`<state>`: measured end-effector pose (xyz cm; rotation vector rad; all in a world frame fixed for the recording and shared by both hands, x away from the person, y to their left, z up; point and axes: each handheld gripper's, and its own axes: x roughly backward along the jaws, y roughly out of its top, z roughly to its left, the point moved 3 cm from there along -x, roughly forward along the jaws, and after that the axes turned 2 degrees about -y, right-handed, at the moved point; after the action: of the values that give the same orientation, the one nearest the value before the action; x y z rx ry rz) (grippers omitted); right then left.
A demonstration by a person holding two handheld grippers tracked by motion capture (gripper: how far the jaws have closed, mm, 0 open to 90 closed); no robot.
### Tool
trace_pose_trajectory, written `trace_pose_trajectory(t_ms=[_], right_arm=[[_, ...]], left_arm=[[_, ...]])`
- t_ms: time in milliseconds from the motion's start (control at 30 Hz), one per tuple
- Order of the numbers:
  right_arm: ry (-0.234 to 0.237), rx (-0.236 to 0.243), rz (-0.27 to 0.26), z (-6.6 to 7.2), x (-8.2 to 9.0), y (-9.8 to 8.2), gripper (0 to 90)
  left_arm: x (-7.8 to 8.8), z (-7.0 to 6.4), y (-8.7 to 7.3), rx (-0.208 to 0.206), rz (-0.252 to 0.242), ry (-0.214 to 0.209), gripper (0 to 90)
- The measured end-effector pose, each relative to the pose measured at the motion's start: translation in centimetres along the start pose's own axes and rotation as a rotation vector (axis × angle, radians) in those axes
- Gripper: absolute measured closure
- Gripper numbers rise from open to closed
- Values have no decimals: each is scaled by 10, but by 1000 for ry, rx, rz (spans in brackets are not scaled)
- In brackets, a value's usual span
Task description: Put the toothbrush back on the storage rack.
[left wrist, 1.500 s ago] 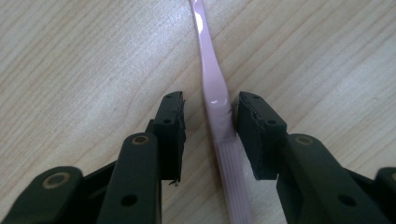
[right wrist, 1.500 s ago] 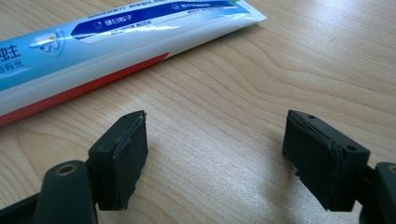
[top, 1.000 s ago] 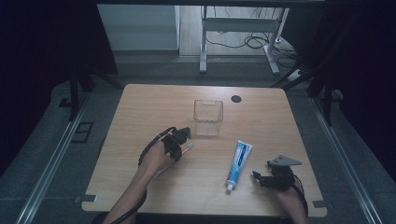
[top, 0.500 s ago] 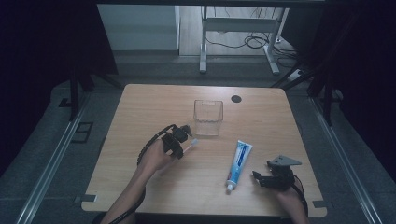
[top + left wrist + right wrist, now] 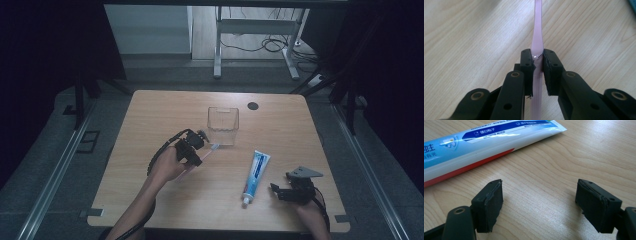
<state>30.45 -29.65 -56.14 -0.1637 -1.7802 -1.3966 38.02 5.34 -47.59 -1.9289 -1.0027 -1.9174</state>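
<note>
Left hand-held gripper [image 5: 206, 149]: above the worktop [image 5: 150, 120], mid-left, just in front of the clear cup [image 5: 223, 125]. Jaws clamped on a pink translucent toothbrush [image 5: 537, 37], gripped across its handle. In the left gripper view the two pads [image 5: 527, 65] press on either side of the handle; the handle runs straight up and away between them, and a length of it passes back under the gripper body toward the hand. Wood grain of the worktop lies behind the brush, out of focus.

In the high view the toothbrush [image 5: 214, 147] points toward the cup's near lower corner, its far tip just short of the cup wall; touching or apart, cannot tell at this size. The other end juts out near the person's left hand [image 5: 167, 165].

Right hand-held gripper [image 5: 280, 192]: low at the near right part of the worktop, jaws apart, nothing between them. In the right gripper view bare wood shows between the two pads [image 5: 489, 202].

Toothpaste tube [image 5: 255, 175]: lies flat on the worktop, between the two grippers and nearer the right one, cap end toward the person. From the right gripper view the tube [image 5: 486, 140] lies beyond the jaws, apart from them, blue and white with a red stripe.

A small dark round disc [image 5: 253, 105] sits on the far side of the worktop, beyond the cup.
</note>
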Motion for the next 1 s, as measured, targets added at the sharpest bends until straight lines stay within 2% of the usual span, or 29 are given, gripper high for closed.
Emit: trace_pose_trajectory(t_ms=[67, 300, 467, 867, 1000], right_arm=[[0, 0, 0, 0, 0, 0, 224], [0, -2, 2, 0, 0, 0, 224], [0, -1, 1, 0, 0, 0, 224], [-1, 1, 0, 0, 0, 0, 224], [0, 0, 0, 0, 0, 0, 224]], left_arm=[[2, -1, 1, -8, -4, -2, 793], [19, -6, 8, -29, -68, -6, 793], [33, -9, 14, -28, -136, 2, 793], [52, 0, 28, -28, -244, 30, 793], [56, 2, 35, -29, -265, 44, 793]])
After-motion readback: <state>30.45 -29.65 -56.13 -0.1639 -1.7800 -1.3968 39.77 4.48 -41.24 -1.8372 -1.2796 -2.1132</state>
